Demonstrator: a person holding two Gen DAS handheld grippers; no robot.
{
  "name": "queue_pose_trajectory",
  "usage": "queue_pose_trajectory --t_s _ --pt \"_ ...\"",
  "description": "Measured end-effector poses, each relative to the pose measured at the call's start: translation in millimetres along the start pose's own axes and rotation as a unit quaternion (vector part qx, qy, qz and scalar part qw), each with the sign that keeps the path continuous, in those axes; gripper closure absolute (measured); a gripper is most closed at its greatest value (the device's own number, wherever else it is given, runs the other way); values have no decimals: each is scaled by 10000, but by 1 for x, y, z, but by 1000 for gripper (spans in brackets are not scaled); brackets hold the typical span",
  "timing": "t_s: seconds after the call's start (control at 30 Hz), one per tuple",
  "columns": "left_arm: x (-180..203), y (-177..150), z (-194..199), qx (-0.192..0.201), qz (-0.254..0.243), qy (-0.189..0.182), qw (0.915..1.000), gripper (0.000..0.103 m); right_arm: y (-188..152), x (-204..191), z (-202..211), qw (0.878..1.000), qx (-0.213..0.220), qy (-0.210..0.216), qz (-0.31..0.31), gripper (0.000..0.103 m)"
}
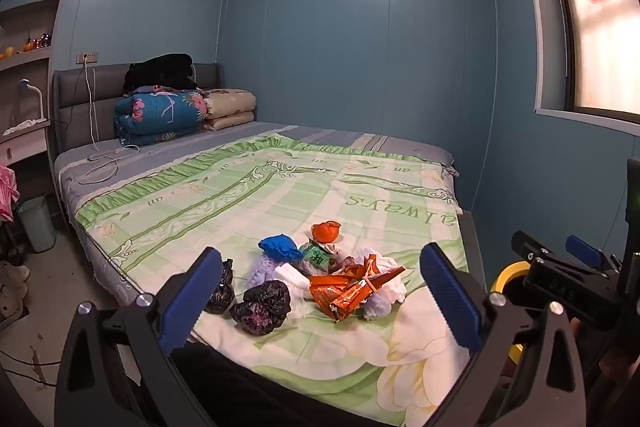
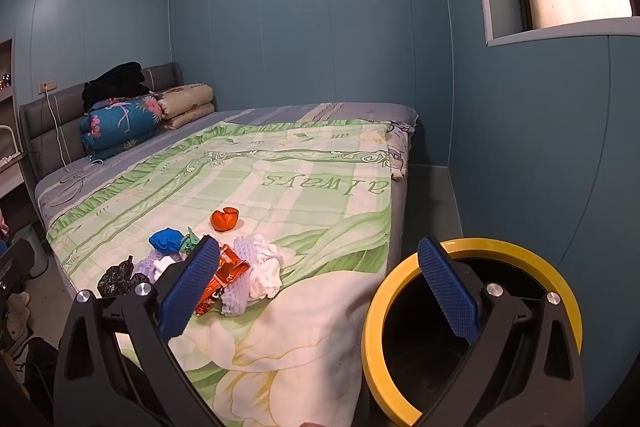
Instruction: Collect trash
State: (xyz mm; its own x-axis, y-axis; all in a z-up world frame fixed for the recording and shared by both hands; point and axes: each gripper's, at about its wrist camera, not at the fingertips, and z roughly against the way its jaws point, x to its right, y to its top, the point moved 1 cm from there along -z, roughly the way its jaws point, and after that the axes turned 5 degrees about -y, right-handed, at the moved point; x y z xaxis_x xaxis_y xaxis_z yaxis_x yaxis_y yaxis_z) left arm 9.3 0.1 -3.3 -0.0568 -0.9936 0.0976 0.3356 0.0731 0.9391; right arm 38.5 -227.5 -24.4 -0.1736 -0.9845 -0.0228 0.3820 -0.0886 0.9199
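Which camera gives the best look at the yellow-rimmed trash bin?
The right wrist view: the yellow-rimmed bin shows its whole ring and dark inside. The left wrist view catches only a sliver behind the right gripper.

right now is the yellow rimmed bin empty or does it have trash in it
Looks empty: the right wrist view looks into the yellow-rimmed bin and shows only dark walls and bare bottom, though the gripper hides part.
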Motion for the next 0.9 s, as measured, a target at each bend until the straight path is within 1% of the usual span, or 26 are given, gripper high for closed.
queue_pose_trajectory --t_s 0.47,0.5,0.9 --pt "3 -1 -5 -51 18 17 10000 7 -2 0 -2 10000 -5 10 -28 8" --pt "-1 2 1 -31 36 17 10000 7 -2 0 -2 10000 -7 10 -29 8" --pt "-2 -1 0 -28 48 11 10000 7 -2 -1 -4 10000 -31 6 -36 8"
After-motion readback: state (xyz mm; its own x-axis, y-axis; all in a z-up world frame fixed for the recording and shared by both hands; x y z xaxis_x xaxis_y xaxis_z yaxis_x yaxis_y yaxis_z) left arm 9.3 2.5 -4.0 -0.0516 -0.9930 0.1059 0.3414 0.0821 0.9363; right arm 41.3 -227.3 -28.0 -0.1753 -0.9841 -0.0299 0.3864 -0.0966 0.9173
